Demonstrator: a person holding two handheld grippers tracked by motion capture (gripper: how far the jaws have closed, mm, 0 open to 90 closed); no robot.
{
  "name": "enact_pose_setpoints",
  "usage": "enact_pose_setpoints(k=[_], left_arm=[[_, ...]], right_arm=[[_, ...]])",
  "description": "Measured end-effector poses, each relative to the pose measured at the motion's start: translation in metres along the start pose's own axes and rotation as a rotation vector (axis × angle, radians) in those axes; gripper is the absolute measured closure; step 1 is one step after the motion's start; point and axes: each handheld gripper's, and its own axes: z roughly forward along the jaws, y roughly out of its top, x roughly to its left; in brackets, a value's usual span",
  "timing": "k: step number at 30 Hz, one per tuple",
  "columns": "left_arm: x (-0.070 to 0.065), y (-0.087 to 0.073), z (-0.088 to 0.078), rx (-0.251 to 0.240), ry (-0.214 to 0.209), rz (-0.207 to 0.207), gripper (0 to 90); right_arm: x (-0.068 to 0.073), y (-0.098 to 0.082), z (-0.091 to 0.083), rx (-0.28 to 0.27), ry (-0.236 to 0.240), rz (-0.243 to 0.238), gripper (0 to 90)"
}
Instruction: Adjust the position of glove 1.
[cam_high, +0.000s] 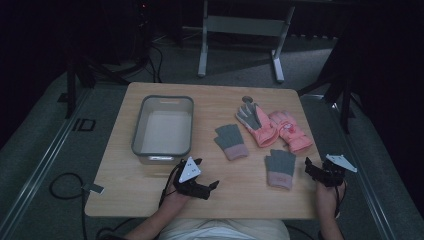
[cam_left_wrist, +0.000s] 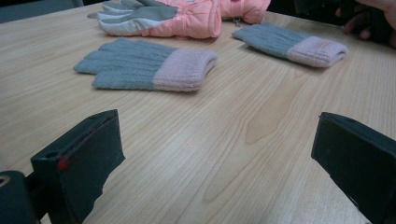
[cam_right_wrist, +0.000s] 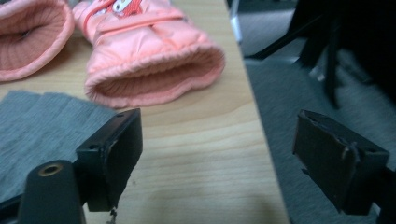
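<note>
Both grippers sit low at the near edge of the table (cam_high: 125, 150), one at each end. The left gripper (cam_high: 209, 187) hangs just in front of the grey bin (cam_high: 162, 125), jaws spread wide with nothing between them, bare wood running ahead of it toward the gloves. The right gripper (cam_high: 311, 167) is out at the table's right edge, jaws wide apart and holding nothing; its own view has one jaw over the tabletop and the other over the grey floor (cam_right_wrist: 299, 84) past the rim.

The nearer knit glove (cam_high: 280, 169) lies just beside that right gripper, pink cuff toward the person, grey fingers pointing away, long axis running front to back. The second knit glove (cam_high: 231, 141) lies well apart in mid-table, set the same way with a slight tilt. Behind them, two padded pink gloves (cam_high: 272, 127) lie touching, fingers angled toward the far left.

The left gripper view shows the knit pair side-on, the thick ribbed cuff (cam_left_wrist: 184, 70) clear. The right gripper view looks straight into the open mouth of a padded glove (cam_right_wrist: 154, 70).
</note>
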Motion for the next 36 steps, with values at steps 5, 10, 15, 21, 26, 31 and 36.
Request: enact_pose_setpoints(k=[5, 10, 15, 21, 26, 31, 36], left_arm=[[0.002, 0.000, -0.001, -0.006, 0.000, -0.019, 1.7], [0.001, 0.000, 0.000, 0.000, 0.002, -0.011, 1.7], [0.001, 0.000, -0.001, -0.004, -0.001, -0.012, 1.9], [0.000, 0.000, 0.000, -0.001, -0.004, 0.000, 2.6], [0.001, -0.001, -0.001, -0.010, -0.020, -0.012, 2.6], [0.001, -0.001, -0.001, -0.011, -0.027, -0.006, 2.6], [0.001, -0.001, -0.001, -0.011, -0.028, -0.010, 2.6]], right_arm=[[-0.001, 0.001, 0.003, 0.036, -0.001, 0.009, 16.1], [0.000, 0.001, 0.003, 0.039, -0.004, 0.006, 16.1], [0.000, 0.002, 0.005, 0.055, 0.005, 0.006, 16.2], [0.001, 0.002, 0.006, 0.059, 0.002, -0.006, 14.4], [0.001, 0.005, 0.002, 0.077, 0.061, 0.001, 13.2], [0.004, 0.018, -0.005, 0.065, 0.058, -0.013, 12.6], [0.006, 0.029, -0.011, 0.055, 0.088, -0.016, 12.5]])
